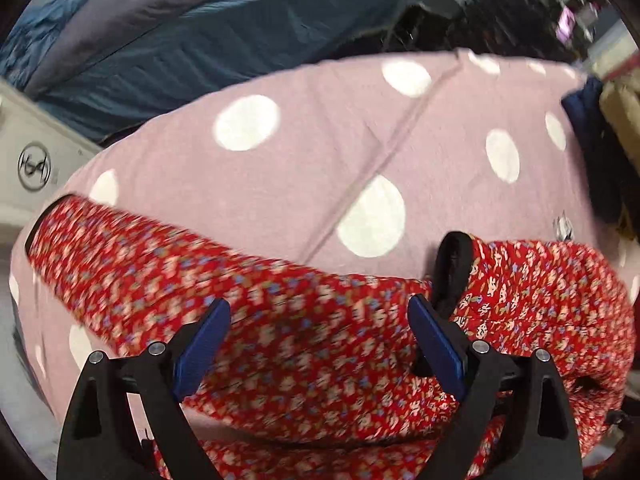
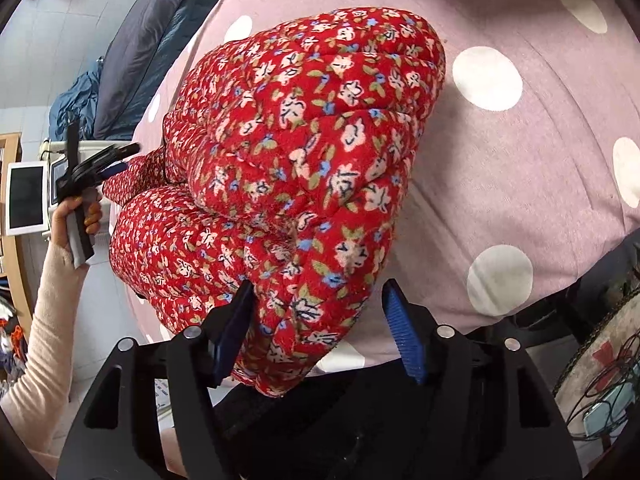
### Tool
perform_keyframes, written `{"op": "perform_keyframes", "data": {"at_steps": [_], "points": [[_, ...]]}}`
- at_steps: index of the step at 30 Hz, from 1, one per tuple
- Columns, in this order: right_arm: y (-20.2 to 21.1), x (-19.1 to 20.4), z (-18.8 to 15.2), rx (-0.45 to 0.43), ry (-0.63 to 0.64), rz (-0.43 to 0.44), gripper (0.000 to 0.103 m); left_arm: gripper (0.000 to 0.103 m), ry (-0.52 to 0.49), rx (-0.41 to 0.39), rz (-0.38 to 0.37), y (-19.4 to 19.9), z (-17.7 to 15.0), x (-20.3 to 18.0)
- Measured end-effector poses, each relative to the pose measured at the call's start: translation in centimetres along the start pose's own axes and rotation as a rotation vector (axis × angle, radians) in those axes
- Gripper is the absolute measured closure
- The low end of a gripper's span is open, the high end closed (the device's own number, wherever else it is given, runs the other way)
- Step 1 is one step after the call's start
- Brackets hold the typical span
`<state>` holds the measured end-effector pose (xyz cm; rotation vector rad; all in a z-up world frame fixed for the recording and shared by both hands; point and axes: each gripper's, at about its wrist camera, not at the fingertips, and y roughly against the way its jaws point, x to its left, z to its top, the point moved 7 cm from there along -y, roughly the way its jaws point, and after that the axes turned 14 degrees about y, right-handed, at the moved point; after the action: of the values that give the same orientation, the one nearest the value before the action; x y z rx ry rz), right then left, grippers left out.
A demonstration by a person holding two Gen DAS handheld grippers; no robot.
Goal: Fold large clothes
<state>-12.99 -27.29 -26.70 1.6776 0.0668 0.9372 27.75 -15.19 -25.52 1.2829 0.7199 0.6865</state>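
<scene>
A padded red floral garment (image 2: 304,168) lies bunched on a pink cover with white dots (image 2: 520,160). In the left wrist view the garment (image 1: 280,340) stretches across the cover (image 1: 320,128), with a black cuff (image 1: 452,268) showing. My left gripper (image 1: 318,344) is open just above the red cloth, holding nothing. It also shows in the right wrist view (image 2: 116,158), held at the garment's far left end. My right gripper (image 2: 320,328) is open, its jaws on either side of the garment's near corner, not closed on it.
A blue-grey quilt (image 1: 180,40) lies behind the pink cover. Dark blue and tan clothes (image 1: 600,140) sit at the right edge. A white appliance (image 1: 36,160) stands at the left. A wooden shelf (image 2: 12,200) and a cluttered box with cables (image 2: 600,380) flank the bed.
</scene>
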Motion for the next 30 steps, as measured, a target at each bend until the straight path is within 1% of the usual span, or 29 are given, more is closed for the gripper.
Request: {"op": "perform_keyframes", "data": {"at_steps": [1,2,5,7,9,10,13,14,16,18,20,21,22,23,24,25,26,27,28,29,30], "points": [[-0.1,-0.2,-0.1,-0.002,-0.002,-0.001,0.036,0.015,0.066,-0.015,-0.020,0.8,-0.2,1.9],[-0.2,-0.4,-0.2,-0.002,-0.005,-0.003,0.035,0.015,0.102,-0.021,-0.029,1.1,-0.4,3.0],[-0.9,-0.9,-0.1,0.005,-0.018,0.002,0.035,0.015,0.297,-0.036,-0.047,1.6,-1.9,9.1],[-1.5,-0.8,0.2,0.015,-0.015,0.001,0.035,0.015,0.450,-0.008,-0.077,0.8,-3.9,13.4],[-1.7,-0.7,0.5,0.023,0.002,-0.008,0.035,0.015,0.524,0.037,-0.101,-0.4,-5.0,14.8],[-1.7,-0.6,0.6,0.029,0.013,-0.015,0.035,0.015,0.548,0.077,-0.121,-1.3,-5.3,15.1],[-1.7,-0.4,0.9,0.042,0.036,-0.031,0.035,0.015,0.519,0.102,-0.143,-3.3,-6.1,13.9],[-1.6,-0.3,1.1,0.043,0.041,-0.035,0.035,0.015,0.510,0.104,-0.157,-4.0,-5.7,13.3],[-1.5,-0.2,1.3,0.045,0.055,-0.046,0.035,0.014,0.515,0.119,-0.247,-5.4,-4.2,11.2],[-1.3,0.0,1.4,0.044,0.066,-0.054,0.035,0.012,0.510,0.123,-0.253,-6.3,-3.0,9.7],[-1.3,0.2,1.4,0.037,0.068,-0.055,0.035,0.014,0.493,0.148,-0.236,-7.5,-2.4,8.0],[-1.2,0.3,1.3,0.032,0.068,-0.056,0.035,0.025,0.490,0.133,-0.221,-7.3,-2.3,7.6],[-1.2,0.3,1.2,0.027,0.065,-0.057,0.035,0.041,0.478,0.106,-0.211,-7.0,-2.0,6.9],[-1.2,0.3,1.1,0.025,0.064,-0.061,0.035,0.048,0.451,0.065,-0.205,-6.2,-1.9,6.0],[-1.1,0.4,1.0,0.020,0.066,-0.067,0.036,0.061,0.441,0.042,-0.207,-5.6,-1.9,5.5],[-1.0,0.7,1.1,0.007,0.081,-0.075,0.039,0.078,0.440,0.020,-0.219,-4.9,-1.9,5.1],[-0.8,0.9,0.9,-0.003,0.094,-0.077,0.047,0.085,0.452,0.015,-0.231,-4.4,-2.0,5.3],[-0.7,1.3,0.9,-0.012,0.109,-0.080,0.053,0.087,0.499,0.017,-0.280,-3.6,-2.1,5.6],[-0.5,1.8,1.0,-0.026,0.127,-0.088,0.056,0.088,0.537,0.013,-0.304,-3.0,-2.2,6.1],[-0.4,2.1,1.1,-0.035,0.137,-0.089,0.062,0.088,0.582,0.006,-0.324,-2.3,-2.4,6.7],[-0.1,2.5,1.3,-0.046,0.148,-0.088,0.065,0.089,0.607,-0.004,-0.339,-1.5,-2.8,7.5]]}}
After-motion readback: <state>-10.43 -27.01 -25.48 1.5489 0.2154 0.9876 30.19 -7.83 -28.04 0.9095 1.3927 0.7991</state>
